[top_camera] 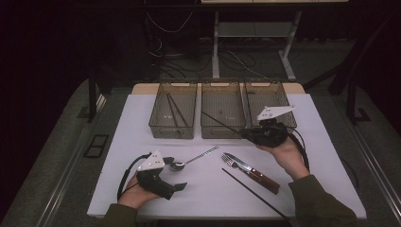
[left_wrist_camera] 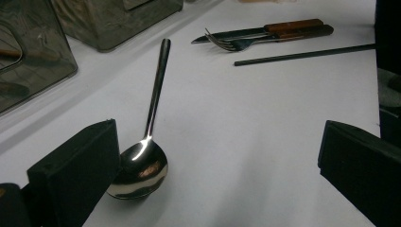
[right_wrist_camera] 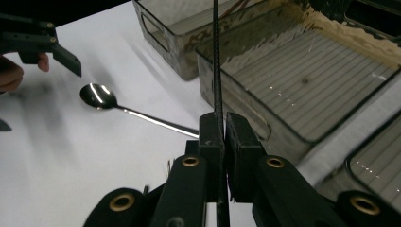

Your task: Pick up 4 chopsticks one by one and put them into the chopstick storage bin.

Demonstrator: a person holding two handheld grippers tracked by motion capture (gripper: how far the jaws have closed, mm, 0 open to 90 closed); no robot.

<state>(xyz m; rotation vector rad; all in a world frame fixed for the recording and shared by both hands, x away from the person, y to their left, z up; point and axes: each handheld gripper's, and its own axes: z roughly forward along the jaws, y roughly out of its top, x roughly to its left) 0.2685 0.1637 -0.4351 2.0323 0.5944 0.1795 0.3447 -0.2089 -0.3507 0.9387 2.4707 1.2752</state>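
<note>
The right gripper (right_wrist_camera: 221, 135) pinches a thin black chopstick (right_wrist_camera: 217, 56) between its closed jaws, holding it over the front edge of the middle bin (top_camera: 222, 126). The left gripper (top_camera: 178, 176) rests on the table (top_camera: 118, 189), jaws spread wide, the spoon (left_wrist_camera: 142, 165) just beside one of them

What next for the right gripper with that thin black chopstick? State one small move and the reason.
Probably carry the thin black chopstick on toward the left clear plastic bin and lower it in. The right gripper is shut on it, its tip reaching over the middle clear bin, while the left bin already holds dark sticks.
</note>
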